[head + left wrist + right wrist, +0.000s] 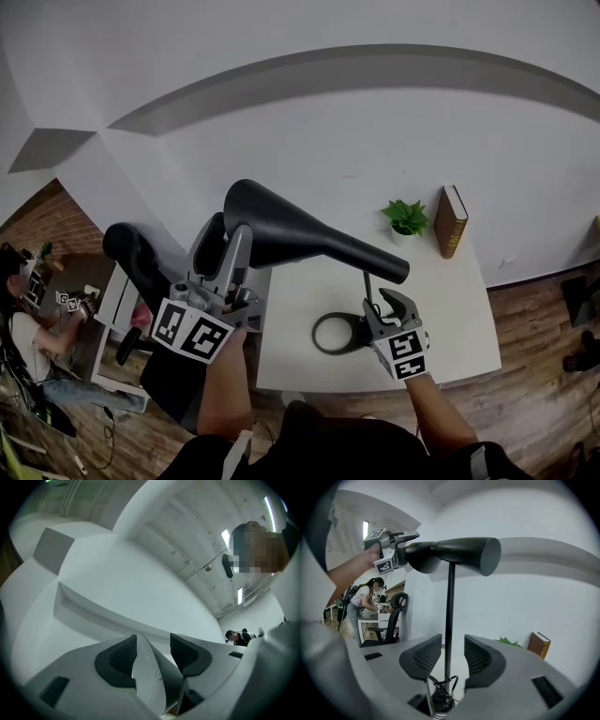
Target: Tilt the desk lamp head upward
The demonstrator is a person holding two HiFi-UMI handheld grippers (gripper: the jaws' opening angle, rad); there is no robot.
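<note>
The black desk lamp head (291,230) slants over the white table (459,328), its wide shade end at the left and raised. A thin stem (367,286) runs down to the ring base (336,334). My left gripper (225,248) sits at the shade end; the shade's rim (147,672) lies between its jaws (153,651), close against the left pad, with a gap at the right pad. My right gripper (384,302) straddles the stem (449,611) low down. Its pads (452,656) stand apart from the stem on both sides. In the right gripper view the lamp head (454,552) shows overhead.
A small green plant (405,217) and an upright brown book (451,221) stand at the table's far right. A black office chair (141,258) is left of the table, and a person (28,319) sits beyond it. A cable coils at the lamp base (440,700).
</note>
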